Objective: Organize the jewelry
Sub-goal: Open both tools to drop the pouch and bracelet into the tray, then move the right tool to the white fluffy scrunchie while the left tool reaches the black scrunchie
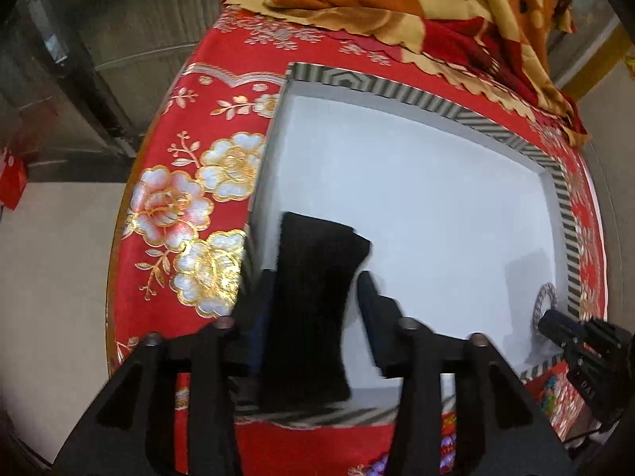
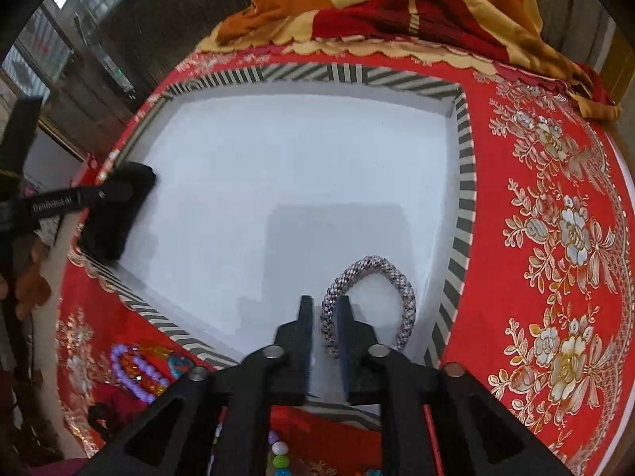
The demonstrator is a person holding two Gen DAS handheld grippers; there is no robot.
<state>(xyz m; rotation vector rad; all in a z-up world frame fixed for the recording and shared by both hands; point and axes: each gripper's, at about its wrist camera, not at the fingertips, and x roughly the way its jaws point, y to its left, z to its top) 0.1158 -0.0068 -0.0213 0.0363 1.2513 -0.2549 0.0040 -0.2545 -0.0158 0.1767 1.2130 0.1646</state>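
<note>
My left gripper [image 1: 317, 277] stands wide over the near left corner of the white tray [image 1: 436, 198], a black pouch [image 1: 313, 305] upright between its fingers; whether the pads press on it I cannot tell, for the picture is blurred there; my right gripper [image 2: 324, 309] is nearly closed, its jaws on either side of one strand of a beaded bracelet [image 2: 397, 273] that lies on the tray floor at the near right corner, beside the striped rim [image 2: 464, 198]; I cannot tell whether the pads touch it; the tray sits on a red flowered cloth [image 2: 555, 238]; more beads [image 2: 135, 369] lie on the cloth before the tray; a folded blanket [image 2: 397, 8] lies behind it.
</note>
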